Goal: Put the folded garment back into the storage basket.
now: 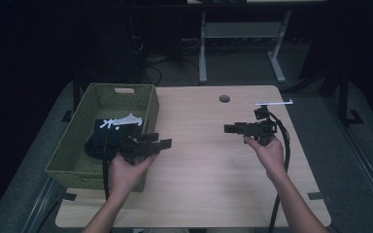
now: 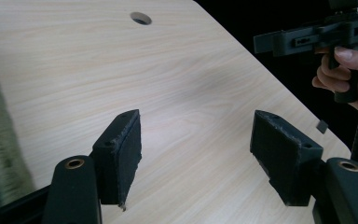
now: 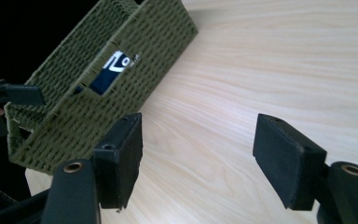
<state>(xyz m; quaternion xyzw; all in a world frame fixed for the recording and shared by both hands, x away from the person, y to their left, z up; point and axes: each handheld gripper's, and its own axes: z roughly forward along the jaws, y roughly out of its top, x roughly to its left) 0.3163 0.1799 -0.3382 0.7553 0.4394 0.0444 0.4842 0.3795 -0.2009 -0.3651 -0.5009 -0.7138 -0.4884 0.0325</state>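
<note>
1. Worktop [image 1: 209,160]: bare wood lies between both grippers.
2. Basket [image 1: 80,160] touches the left gripper [image 1: 162,143] at the worktop's left edge.
3. Dark cloth [image 1: 108,132] lies inside; the right gripper view shows it through the basket's handle slot.
4. Right gripper [image 1: 227,128] and left: both spread, nothing between.

The left gripper [image 2: 196,158] hangs over the pale wooden table [image 2: 121,70], its two black jaws spread wide with nothing but bare wood between them. A round hole [image 2: 141,18] sits near the table's far edge. At upper right a hand [image 2: 349,70] grips the right gripper [image 2: 307,39] — held level, off the table's edge.
</note>
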